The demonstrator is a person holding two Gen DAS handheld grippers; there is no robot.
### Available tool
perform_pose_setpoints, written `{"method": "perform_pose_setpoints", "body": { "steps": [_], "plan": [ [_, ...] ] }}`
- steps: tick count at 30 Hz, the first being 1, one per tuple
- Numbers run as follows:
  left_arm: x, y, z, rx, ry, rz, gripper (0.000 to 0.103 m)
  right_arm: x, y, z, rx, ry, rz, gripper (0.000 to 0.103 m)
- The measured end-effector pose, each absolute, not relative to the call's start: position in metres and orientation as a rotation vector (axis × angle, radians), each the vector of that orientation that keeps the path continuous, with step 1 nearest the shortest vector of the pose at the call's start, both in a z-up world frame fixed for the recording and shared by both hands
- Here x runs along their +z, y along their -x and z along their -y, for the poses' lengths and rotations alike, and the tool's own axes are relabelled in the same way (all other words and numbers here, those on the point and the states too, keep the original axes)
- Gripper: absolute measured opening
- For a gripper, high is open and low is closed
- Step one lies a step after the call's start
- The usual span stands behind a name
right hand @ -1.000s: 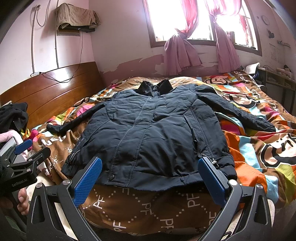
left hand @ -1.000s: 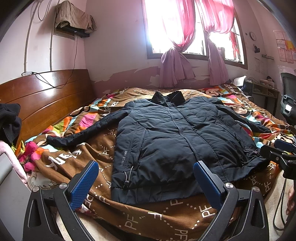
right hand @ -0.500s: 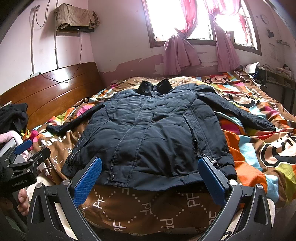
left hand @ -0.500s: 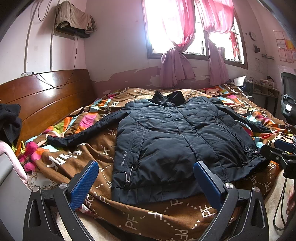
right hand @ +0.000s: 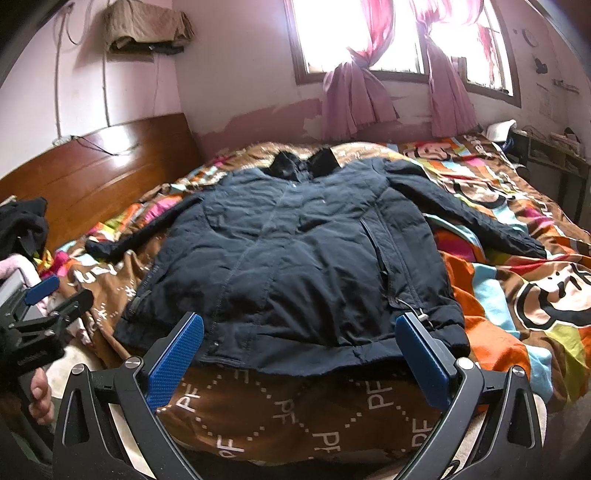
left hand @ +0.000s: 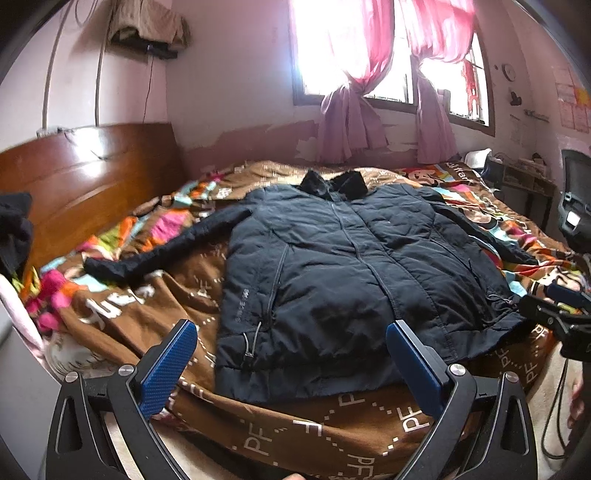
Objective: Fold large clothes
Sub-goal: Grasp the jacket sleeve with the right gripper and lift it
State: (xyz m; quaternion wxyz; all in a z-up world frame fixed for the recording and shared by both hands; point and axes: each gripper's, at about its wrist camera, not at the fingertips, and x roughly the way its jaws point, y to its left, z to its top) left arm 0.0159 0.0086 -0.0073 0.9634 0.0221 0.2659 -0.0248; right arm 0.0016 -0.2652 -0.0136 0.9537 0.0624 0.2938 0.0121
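We count: one dark navy padded jacket (left hand: pixel 354 266), spread flat, front up, two sleeves out, on patterned brown bedspread (right hand: pixel 295 406). Two grippers, left gripper (left hand: pixel 291 363) and right gripper (right hand: pixel 299 350): blue fingers apart, holding nothing, near hem.

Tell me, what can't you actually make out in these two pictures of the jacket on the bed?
- Jacket back: it lies front up in both views.
- Small print near its hem: too small and blurred in the left wrist view.
- Outside the window: glare whites it out in both views.
- Wall papers: too small in the left wrist view.
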Motion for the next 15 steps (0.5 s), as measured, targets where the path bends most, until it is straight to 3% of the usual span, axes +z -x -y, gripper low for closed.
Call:
{"method": "perform_pose_setpoints", "body": {
  "steps": [7,15],
  "plan": [
    [-0.013,-0.055,-0.014,-0.046,-0.012,-0.64,0.103,-0.023,-0.039,0.276,-0.025,-0.093,-0.669,0.102],
    [0.006,-0.106,0.02,-0.019,-0.133,-0.636,0.103,-0.021,-0.112,0.317,-0.131,-0.094,-0.66,0.102]
  ]
}}
